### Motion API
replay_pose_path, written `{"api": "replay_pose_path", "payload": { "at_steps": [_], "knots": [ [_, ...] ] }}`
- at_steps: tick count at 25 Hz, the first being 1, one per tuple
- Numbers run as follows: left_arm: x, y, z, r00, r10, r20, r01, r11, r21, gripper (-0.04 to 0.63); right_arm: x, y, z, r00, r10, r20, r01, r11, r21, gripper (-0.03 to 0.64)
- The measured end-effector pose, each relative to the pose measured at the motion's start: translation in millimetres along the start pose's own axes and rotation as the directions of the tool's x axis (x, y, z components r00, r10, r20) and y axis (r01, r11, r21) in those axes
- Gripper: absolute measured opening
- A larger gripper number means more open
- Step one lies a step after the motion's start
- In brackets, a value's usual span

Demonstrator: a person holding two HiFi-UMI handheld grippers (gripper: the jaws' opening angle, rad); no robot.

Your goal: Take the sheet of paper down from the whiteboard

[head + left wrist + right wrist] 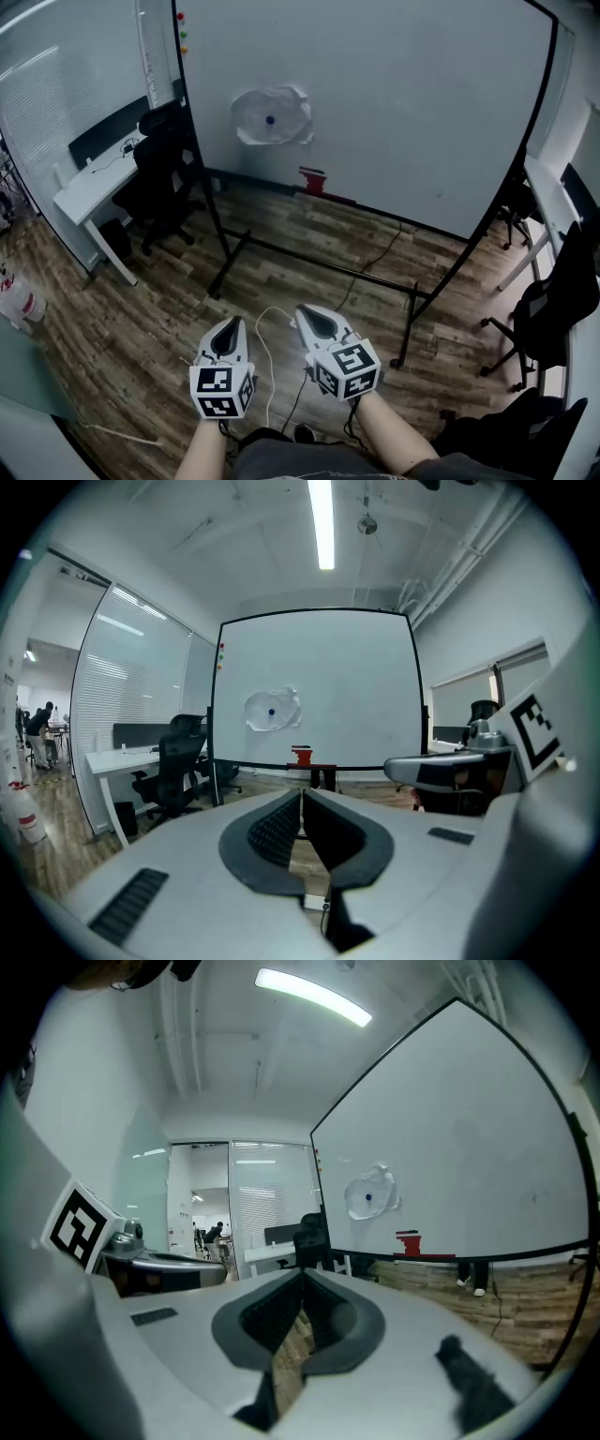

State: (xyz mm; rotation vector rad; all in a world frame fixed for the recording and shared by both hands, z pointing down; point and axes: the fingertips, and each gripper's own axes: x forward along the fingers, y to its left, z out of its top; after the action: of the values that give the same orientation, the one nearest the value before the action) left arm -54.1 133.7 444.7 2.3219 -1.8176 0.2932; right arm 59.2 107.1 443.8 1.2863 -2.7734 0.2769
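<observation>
A crumpled white sheet of paper hangs on the whiteboard, pinned by a small blue magnet. In the left gripper view the sheet of paper shows far ahead, left of the board's middle; in the right gripper view the sheet of paper is also distant. My left gripper and right gripper are held side by side low over the floor, well short of the board. Both are shut with nothing between the jaws, as seen at the left gripper and right gripper.
A red eraser sits on the board's tray. The board's black wheeled stand spreads across the wooden floor, with cables trailing near me. A white desk and black chair stand at left; another chair at right.
</observation>
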Motion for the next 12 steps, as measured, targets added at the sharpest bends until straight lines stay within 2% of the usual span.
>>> {"api": "replay_pose_path", "payload": {
  "at_steps": [7, 12],
  "knots": [
    [10.3, -0.4, 13.6, 1.000, 0.009, 0.009, -0.009, 1.000, 0.028, 0.023, 8.3, -20.0, 1.5, 1.000, -0.019, -0.007, 0.019, 0.999, 0.026, 0.023],
    [20.9, 12.4, 18.4, 1.000, 0.018, 0.021, -0.018, 1.000, 0.013, 0.023, 25.3, -20.8, 1.0, 1.000, -0.009, -0.017, 0.010, 1.000, 0.023, 0.023]
  ]
}}
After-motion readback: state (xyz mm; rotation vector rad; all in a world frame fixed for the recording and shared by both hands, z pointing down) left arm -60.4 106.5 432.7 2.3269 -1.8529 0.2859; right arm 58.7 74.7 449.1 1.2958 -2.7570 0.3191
